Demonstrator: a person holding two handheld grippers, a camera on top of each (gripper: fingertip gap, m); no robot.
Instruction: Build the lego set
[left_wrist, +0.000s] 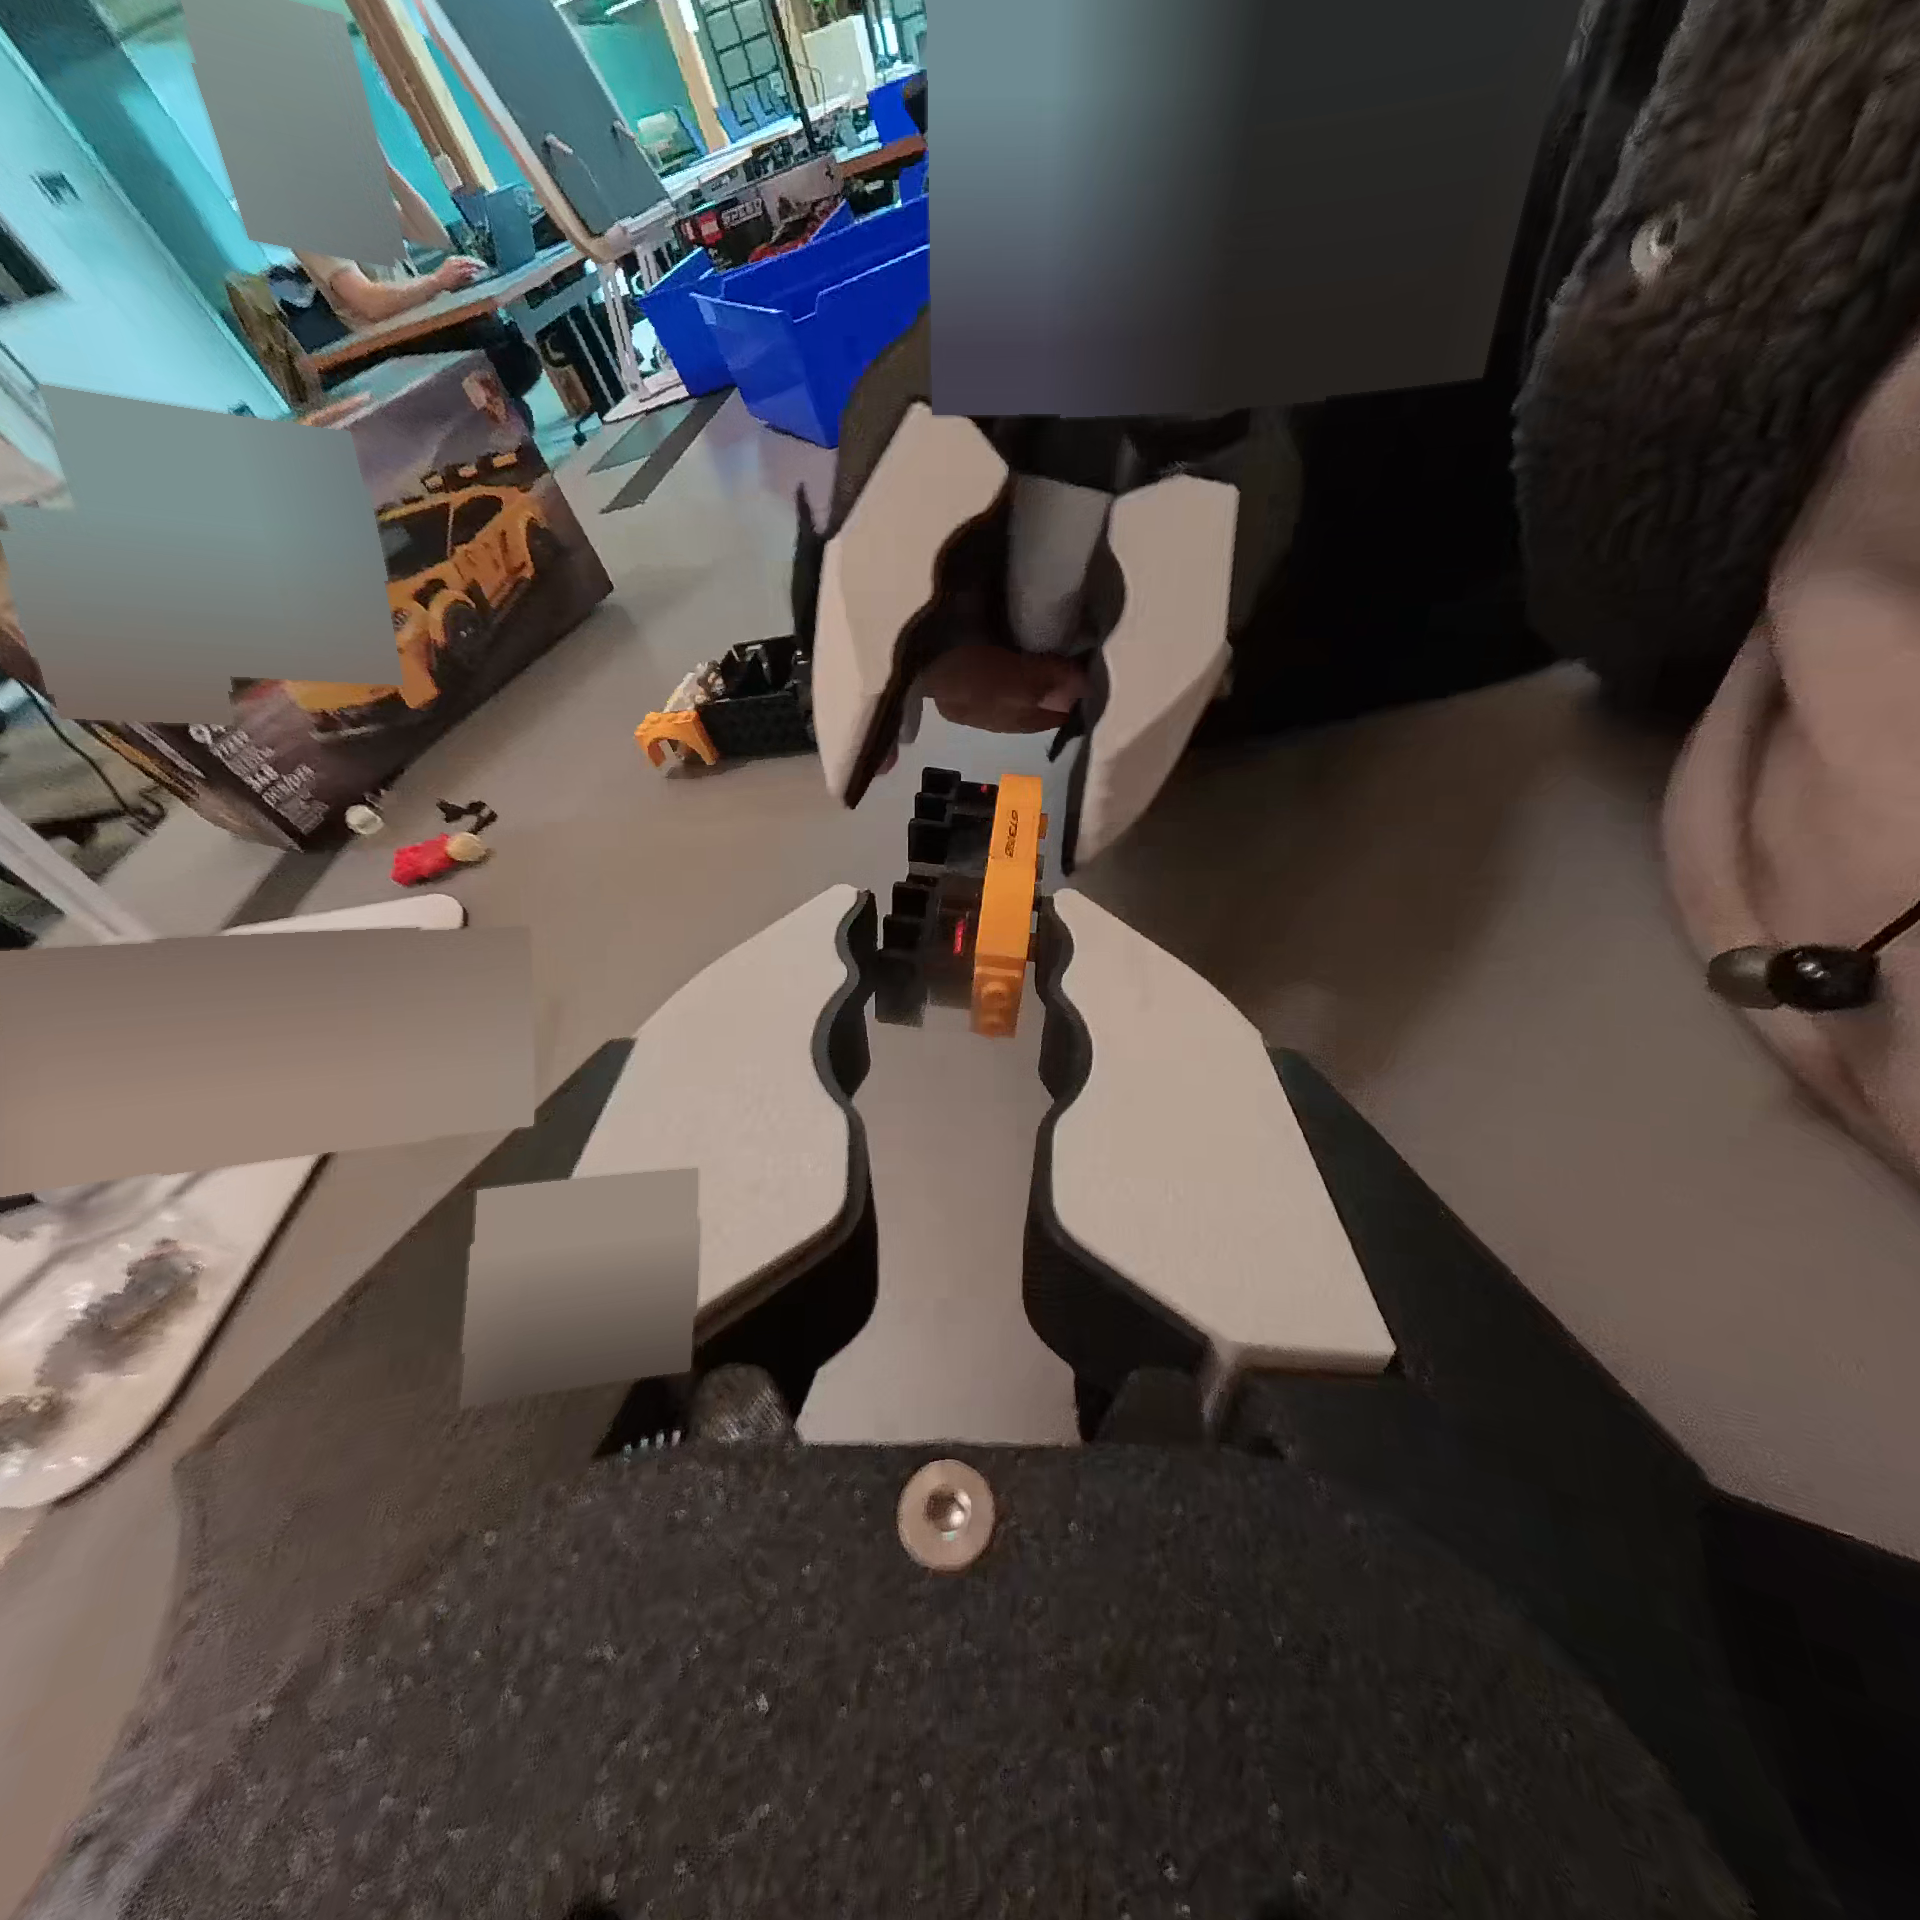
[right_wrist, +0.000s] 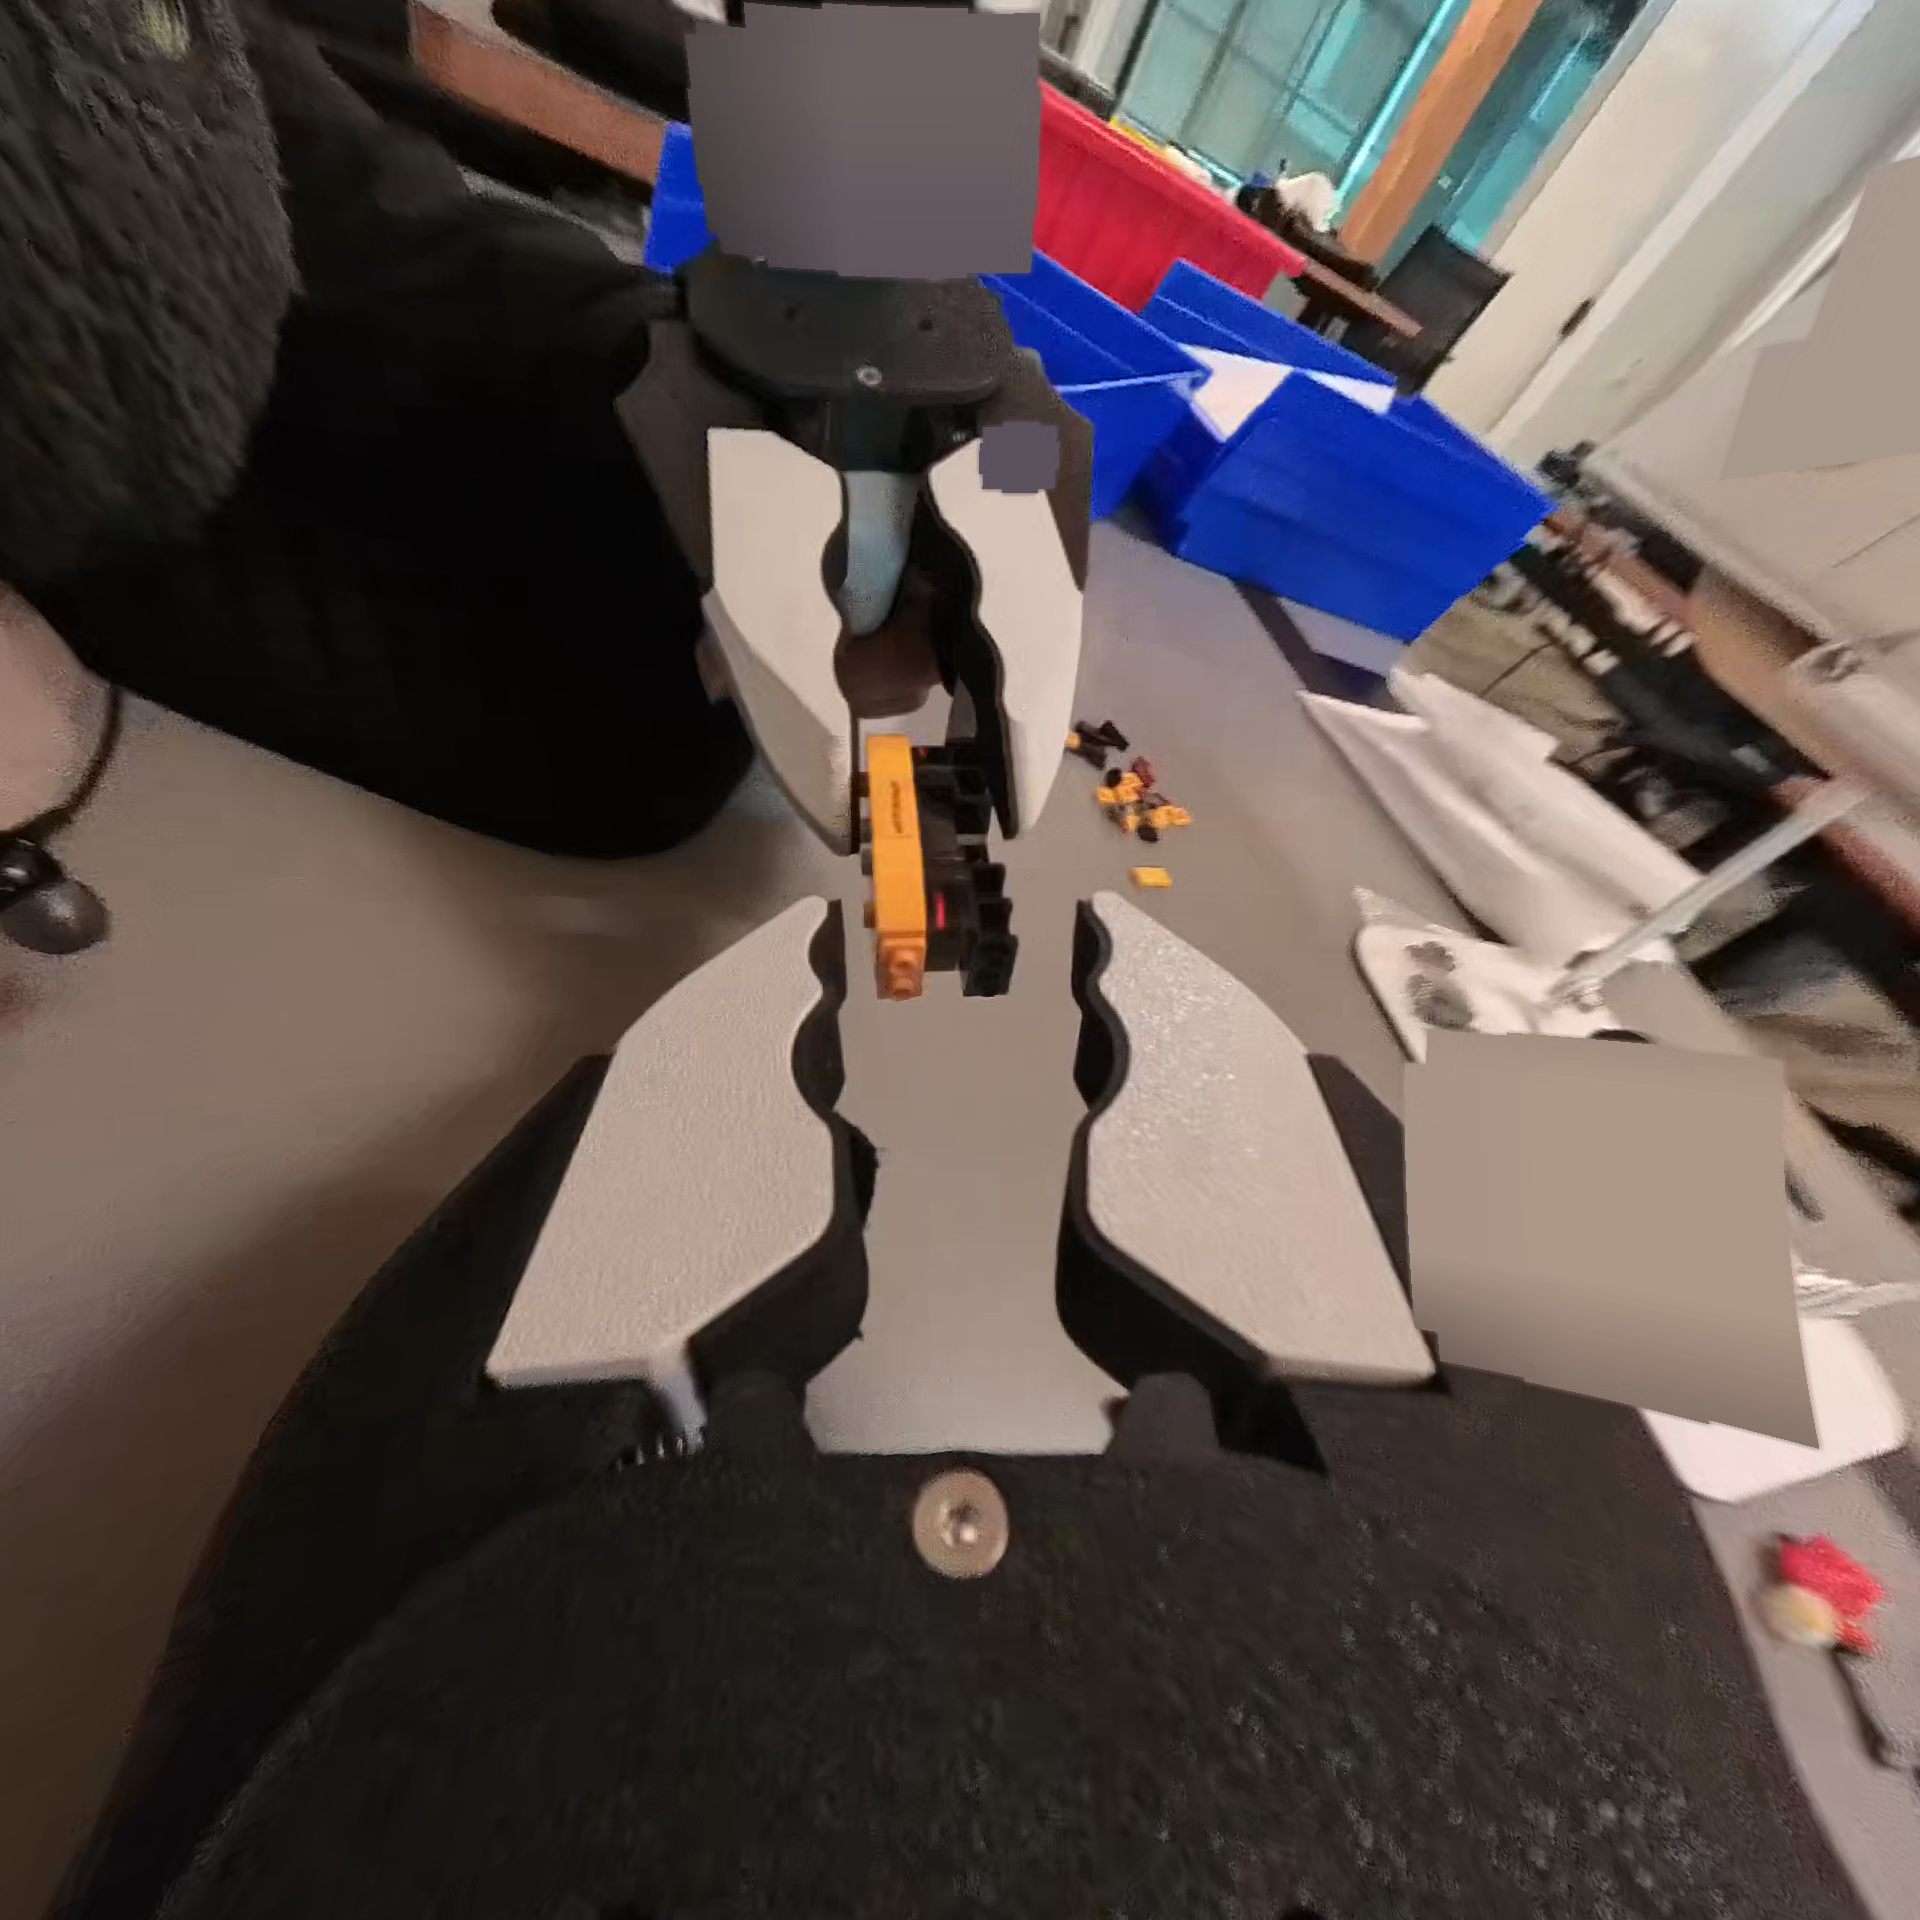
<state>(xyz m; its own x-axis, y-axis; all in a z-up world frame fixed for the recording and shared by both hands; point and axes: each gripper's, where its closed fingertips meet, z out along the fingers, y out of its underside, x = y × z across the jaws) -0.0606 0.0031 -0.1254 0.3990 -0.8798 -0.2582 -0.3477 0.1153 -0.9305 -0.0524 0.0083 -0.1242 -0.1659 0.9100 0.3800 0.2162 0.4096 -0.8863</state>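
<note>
A small lego assembly (left_wrist: 1003, 914), a black studded block with an orange beam along one side, is held above the grey table (left_wrist: 644, 862). My left gripper (left_wrist: 956, 909) is shut on its near end. My right gripper (left_wrist: 966, 821) comes in from the opposite side, open, with its fingertips on either side of the far end and gaps showing. In the right wrist view the assembly (right_wrist: 899, 862) sits between the open right gripper (right_wrist: 956, 914) tips, and the left gripper (right_wrist: 930, 831) clamps its far part.
A lego box with a yellow car picture (left_wrist: 457, 582) stands at the left. A black and orange sub-build (left_wrist: 748, 707) and a small red piece (left_wrist: 426, 860) lie near it. Loose orange and black pieces (right_wrist: 1138, 805), white bags (right_wrist: 1507, 831) and blue bins (right_wrist: 1351, 488) are on the other side.
</note>
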